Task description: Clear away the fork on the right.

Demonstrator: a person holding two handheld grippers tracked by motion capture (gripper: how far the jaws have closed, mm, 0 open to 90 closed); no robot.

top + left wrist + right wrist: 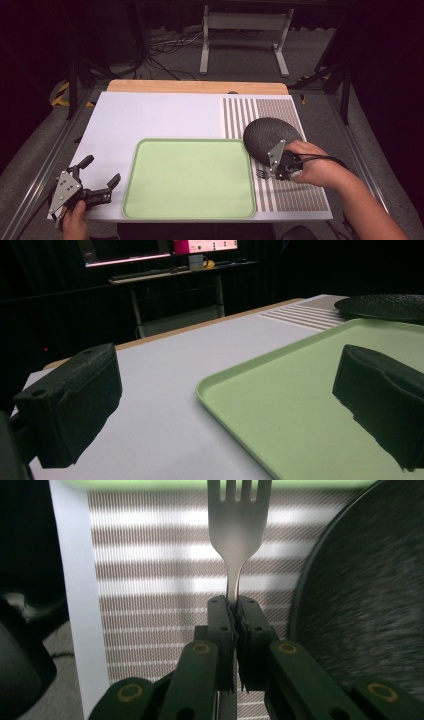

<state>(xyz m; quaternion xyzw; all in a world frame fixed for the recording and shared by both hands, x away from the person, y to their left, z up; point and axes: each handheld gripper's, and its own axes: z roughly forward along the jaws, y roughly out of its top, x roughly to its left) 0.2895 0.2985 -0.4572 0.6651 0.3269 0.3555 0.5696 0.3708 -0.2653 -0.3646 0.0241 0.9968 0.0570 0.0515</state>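
My right gripper (pixel 272 172) is shut on a silver fork (pixel 239 525), pinching its handle so the tines stick out ahead over the striped placemat (pixel 150 580). In the high view the fork (pixel 261 173) points left toward the green tray (pixel 190 177), held a little above the mat. A dark round plate (pixel 267 135) lies just beyond that hand, at the tray's far right corner. My left gripper (pixel 102 172) rests at the table's front left, jaws wide open with nothing between them. Its own view looks across the white board (pixel 165 370) and the tray (pixel 280 405) toward the plate (pixel 385 306).
The striped placemat (pixel 285 150) covers the right part of the white board (pixel 160 117). A wooden table edge (pixel 197 86) runs along the back. Beyond it stand a metal stand (pixel 245 35) and cables on the floor. A desk with monitors (pixel 155 250) shows far off.
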